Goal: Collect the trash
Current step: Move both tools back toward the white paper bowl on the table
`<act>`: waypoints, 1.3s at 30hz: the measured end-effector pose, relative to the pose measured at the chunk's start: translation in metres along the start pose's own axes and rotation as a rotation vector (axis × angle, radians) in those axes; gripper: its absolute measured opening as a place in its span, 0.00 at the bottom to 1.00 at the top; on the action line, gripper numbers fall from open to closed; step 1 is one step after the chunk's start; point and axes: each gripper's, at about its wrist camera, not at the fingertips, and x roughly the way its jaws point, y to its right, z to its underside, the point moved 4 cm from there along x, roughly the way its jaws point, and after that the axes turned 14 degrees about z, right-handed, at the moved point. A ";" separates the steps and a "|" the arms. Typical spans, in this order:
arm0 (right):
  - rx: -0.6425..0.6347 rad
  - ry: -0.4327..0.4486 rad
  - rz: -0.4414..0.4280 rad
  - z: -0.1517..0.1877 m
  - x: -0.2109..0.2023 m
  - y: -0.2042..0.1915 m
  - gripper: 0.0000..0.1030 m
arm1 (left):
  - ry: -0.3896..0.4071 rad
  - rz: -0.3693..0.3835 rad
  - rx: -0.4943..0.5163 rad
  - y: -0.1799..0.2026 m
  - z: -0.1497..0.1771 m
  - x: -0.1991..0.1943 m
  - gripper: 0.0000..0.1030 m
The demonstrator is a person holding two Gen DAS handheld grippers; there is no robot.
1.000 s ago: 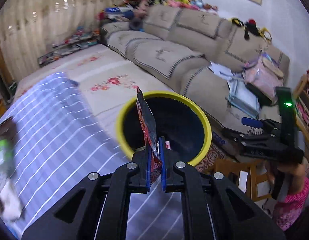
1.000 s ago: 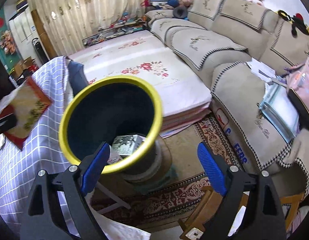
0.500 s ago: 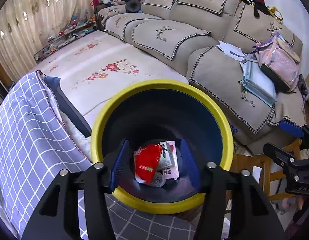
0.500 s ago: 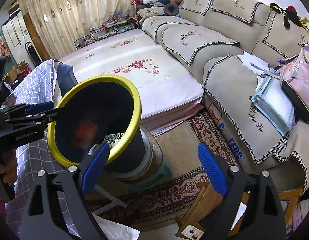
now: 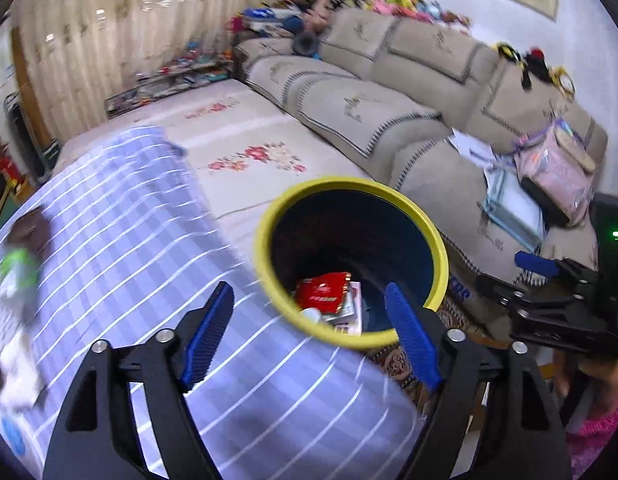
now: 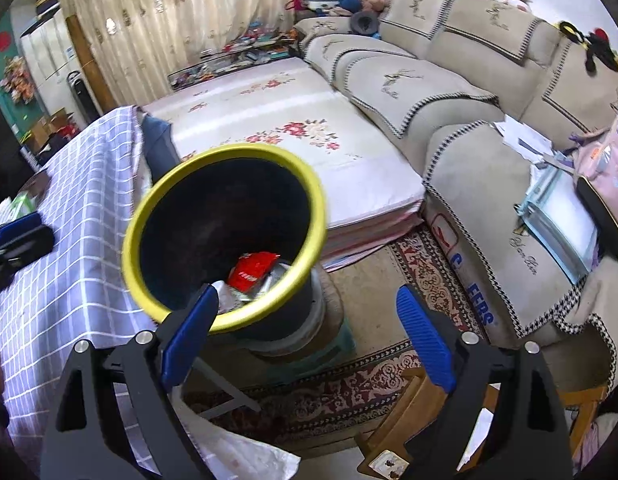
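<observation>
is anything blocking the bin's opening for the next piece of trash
Nothing visible does: the yellow-rimmed trash bin gapes open, the red wrapper lying low inside. The left hand-held gripper, jaws opening, holds nothing.

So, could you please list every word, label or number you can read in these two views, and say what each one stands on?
"C" and "FERS": blue letters, partly cut off, low on the beige sofa's front panel.
Cursive embroidery on the beige sofa cushion: too blurred to read.
White print on the red snack wrapper in the yellow-rimmed dark bin: too small to read.
Nothing else is legible.
</observation>
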 end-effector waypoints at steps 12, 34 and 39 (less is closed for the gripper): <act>-0.190 0.051 -0.134 0.008 -0.039 -0.112 0.83 | 0.234 -0.246 -0.209 -0.083 0.096 -0.192 0.93; -0.682 0.139 -0.624 0.083 -0.158 -0.428 0.84 | 0.419 -0.574 -0.533 -0.181 0.250 -0.363 0.95; -0.716 0.134 -0.615 0.087 -0.157 -0.463 0.84 | 0.413 -0.561 -0.553 -0.186 0.257 -0.359 0.95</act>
